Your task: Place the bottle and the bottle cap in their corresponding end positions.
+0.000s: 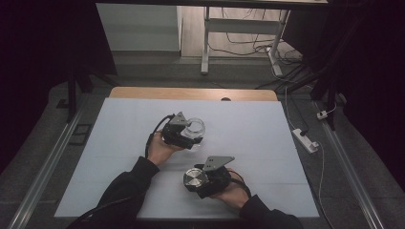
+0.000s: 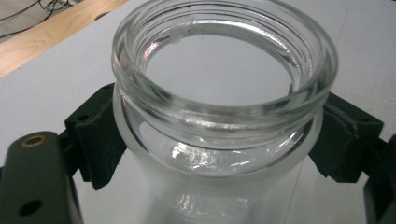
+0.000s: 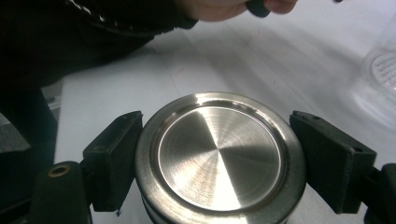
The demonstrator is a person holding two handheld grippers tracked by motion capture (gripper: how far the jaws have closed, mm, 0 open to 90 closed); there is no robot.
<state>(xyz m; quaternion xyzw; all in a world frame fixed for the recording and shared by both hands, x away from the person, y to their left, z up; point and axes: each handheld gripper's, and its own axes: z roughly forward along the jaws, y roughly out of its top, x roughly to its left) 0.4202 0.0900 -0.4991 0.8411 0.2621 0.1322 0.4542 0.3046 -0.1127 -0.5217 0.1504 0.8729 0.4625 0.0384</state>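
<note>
Glass jar [image 2: 224, 116], open and empty, sits clenched in left tool [image 1: 187, 137]; right tool [image 1: 198, 181] grips metal lid [image 3: 219, 156].

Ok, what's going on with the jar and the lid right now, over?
Left tool shut on glass jar, mouth open. Right tool shut on metal lid. White table between them bare.

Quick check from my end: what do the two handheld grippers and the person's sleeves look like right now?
Both the left gripper and right gripper are black with ribbed block pads, a grey three-cornered plate on top and a black cable trailing. The sleeves are dark.
</note>
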